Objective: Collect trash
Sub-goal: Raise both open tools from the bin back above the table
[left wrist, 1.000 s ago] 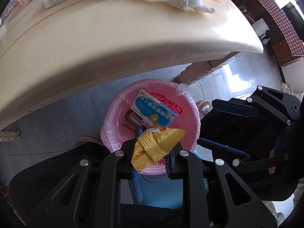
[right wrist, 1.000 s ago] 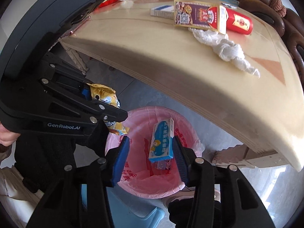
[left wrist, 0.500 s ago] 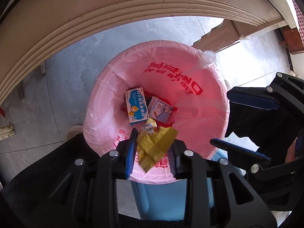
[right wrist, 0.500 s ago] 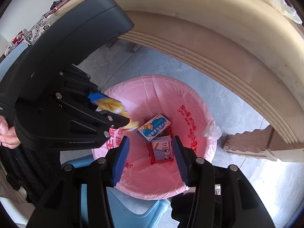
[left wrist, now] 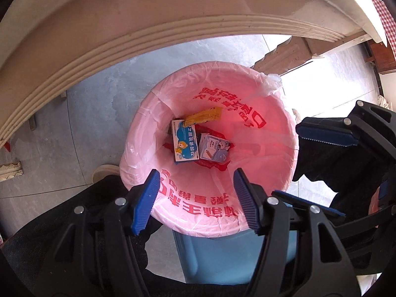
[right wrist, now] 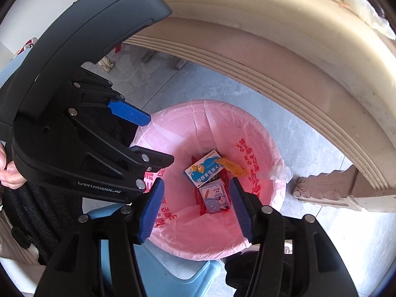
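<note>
A bin lined with a pink bag [left wrist: 272,163] [right wrist: 198,128] stands on the floor under the table edge. Inside it lie a yellow wrapper [left wrist: 204,116] [right wrist: 234,167], a blue and white box [left wrist: 185,143] [right wrist: 204,168] and a smaller pale box [left wrist: 214,147] [right wrist: 215,198]. My left gripper [left wrist: 195,193] [right wrist: 146,136] hangs straight above the near rim; its jaws are opening with nothing between them. Beside it over the bin, my right gripper [right wrist: 196,198] [left wrist: 319,170] has its jaws opening too, and its pads grip nothing.
The cream table's moulded edge [left wrist: 123,24] [right wrist: 272,49] arches over the bin. A crumpled tissue [right wrist: 358,5] lies on the tabletop. A carved table foot [right wrist: 321,193] stands right of the bin. A shoe [left wrist: 104,170] and dark clothing are close to the bin.
Both grippers sank from above the tabletop to just over the bin. The left jaws opened and the yellow wrapper fell into the bin. The right jaws widened a little.
</note>
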`<state>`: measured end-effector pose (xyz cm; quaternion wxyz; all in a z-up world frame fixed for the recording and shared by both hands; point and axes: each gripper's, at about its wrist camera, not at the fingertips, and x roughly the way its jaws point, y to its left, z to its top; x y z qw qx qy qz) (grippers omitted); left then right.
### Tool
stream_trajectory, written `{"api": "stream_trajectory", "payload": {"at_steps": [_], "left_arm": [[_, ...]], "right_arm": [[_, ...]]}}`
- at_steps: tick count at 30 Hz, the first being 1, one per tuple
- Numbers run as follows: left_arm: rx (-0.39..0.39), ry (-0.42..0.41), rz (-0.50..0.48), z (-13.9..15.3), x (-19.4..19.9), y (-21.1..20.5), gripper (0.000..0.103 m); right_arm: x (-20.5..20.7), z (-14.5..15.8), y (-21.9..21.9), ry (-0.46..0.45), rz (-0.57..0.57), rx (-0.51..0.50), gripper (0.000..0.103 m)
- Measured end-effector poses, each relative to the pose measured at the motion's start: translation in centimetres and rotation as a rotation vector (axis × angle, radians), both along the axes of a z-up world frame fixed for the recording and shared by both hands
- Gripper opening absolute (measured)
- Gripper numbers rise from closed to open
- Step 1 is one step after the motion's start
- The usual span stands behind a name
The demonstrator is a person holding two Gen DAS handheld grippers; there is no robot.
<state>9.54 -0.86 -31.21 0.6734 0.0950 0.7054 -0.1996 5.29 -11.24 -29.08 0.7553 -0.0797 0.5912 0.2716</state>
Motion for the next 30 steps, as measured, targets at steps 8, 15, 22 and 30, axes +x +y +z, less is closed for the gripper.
{"api": "stream_trajectory", "payload": {"at_steps": [8,15,22,30], "left_arm": [[-0.010,-0.100,-0.005,5.8,-1.4,1.2,0.061],[-0.052,-0.248,-0.056,15.5,-2.5,2.5,0.072],[-0.108,-0.388,-0.055,27.4,-1.5,3.5,0.084],[-0.114,-0.502,-0.071,36.4,0.4,3.8,0.090]], "right_arm": [[-1.9,4.7,-0.2,-0.069,0.002,0.037,0.055],[-4.1,14.1,-0.7,-0.227,0.023,0.149,0.075],[-4.5,24.2,-3.1,-0.379,0.000,0.255,0.096],[-3.4,32.5,-4.6,-0.545,-0.032,0.220,0.096]]}}
